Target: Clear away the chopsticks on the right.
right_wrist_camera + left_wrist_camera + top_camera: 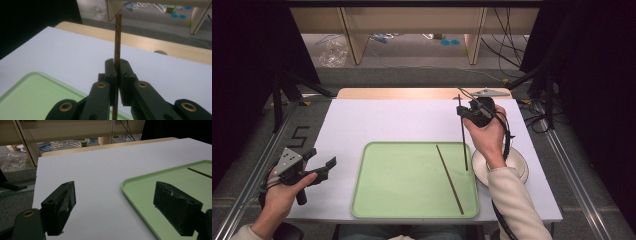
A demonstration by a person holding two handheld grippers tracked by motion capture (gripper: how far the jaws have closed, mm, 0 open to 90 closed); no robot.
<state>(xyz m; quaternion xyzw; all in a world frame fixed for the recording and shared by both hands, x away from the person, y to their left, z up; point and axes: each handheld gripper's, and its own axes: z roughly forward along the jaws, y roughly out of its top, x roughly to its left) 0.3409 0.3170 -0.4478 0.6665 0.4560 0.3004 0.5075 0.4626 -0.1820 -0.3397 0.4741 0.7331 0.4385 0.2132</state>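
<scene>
My right gripper (463,112) is raised over the table's far right part, shut on a thin dark wooden stick (463,140) that hangs down toward the green tray's right edge. In the right gripper view the stick (117,37) stands upright, clamped between the black pads of my right gripper (117,65). A second stick (449,172) lies slanted on the green tray (382,200); its end (200,172) shows in the left gripper view. My left gripper (326,162) is held at the table's left edge, open, with nothing between its fingers (62,205).
A white bowl (517,162) sits right of the tray, partly behind the right forearm. The white table top (387,122) ends in a wooden strip at the far side. Cables and stands are on the floor around.
</scene>
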